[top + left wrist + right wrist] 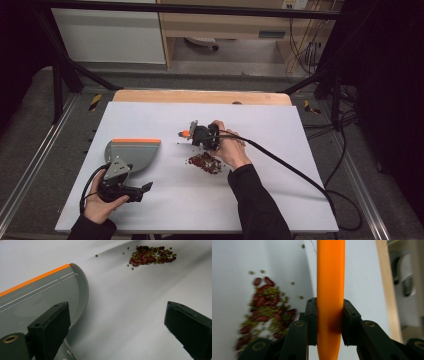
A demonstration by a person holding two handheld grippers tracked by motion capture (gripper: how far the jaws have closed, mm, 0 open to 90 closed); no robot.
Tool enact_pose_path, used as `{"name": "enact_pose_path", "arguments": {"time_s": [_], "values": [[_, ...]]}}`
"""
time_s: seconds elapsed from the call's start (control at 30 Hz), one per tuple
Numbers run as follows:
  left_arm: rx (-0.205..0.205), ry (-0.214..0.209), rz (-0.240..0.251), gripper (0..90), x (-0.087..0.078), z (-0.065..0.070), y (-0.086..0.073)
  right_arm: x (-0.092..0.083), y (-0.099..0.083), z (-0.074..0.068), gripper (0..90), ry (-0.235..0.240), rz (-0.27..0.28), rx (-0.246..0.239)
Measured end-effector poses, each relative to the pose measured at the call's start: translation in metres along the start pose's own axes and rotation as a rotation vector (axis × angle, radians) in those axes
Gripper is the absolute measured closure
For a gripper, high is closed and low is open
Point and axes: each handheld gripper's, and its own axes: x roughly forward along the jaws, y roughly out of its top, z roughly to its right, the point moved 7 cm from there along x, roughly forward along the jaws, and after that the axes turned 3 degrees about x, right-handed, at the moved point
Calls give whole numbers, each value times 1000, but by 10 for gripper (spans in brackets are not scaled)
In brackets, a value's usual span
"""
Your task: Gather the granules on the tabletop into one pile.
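Orange handle [330, 297]: smooth plastic, tapered, clamped between the right gripper [330, 322] pads, running straight up the right gripper view. Beans [205, 162]: loose pile of dark red kidney beans mixed with small green ones on the white table, a few strays off to the side. Dustpan [131, 152]: grey with orange front edge, lying flat, well left of the pile.

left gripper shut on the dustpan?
No: the left gripper is open, one jaw beside the grey dustpan, the other over bare table.
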Motion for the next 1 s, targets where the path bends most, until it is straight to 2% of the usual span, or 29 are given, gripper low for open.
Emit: {"name": "enact_pose_path", "arguments": {"time_s": [0.03,0.1,0.2,0.33,0.37,0.4,0.47,0.5,0.6,0.73,0.8,1.0], "values": [[0,0,-2,63,0,0,0,6,1,0,706,-22,8,-52],[1,-1,-2,63,0,0,0,17,4,-2,706,-57,31,-122],[-3,-1,-5,63,1,0,-1,28,8,-7,706,-84,55,-195],[2,-1,-8,63,2,1,-1,39,11,-10,707,-148,44,-288],[2,-2,-7,63,2,1,-1,40,12,-11,706,-151,50,-300],[2,-2,-5,63,1,1,-1,41,13,-15,706,-138,53,-312],[-2,-2,-6,63,1,0,-1,43,12,-22,707,-122,42,-377],[-2,-2,-5,63,1,0,-1,42,11,-24,706,-120,41,-394],[0,-1,-3,63,1,0,-1,33,7,-27,707,-82,53,-423],[1,-1,-3,63,1,1,0,18,-6,-35,707,-53,43,-499],[1,-1,-4,63,1,1,0,12,-14,-39,707,-28,44,-514],[3,0,-9,63,3,1,0,-3,-34,-46,707,-9,38,-533]]}}
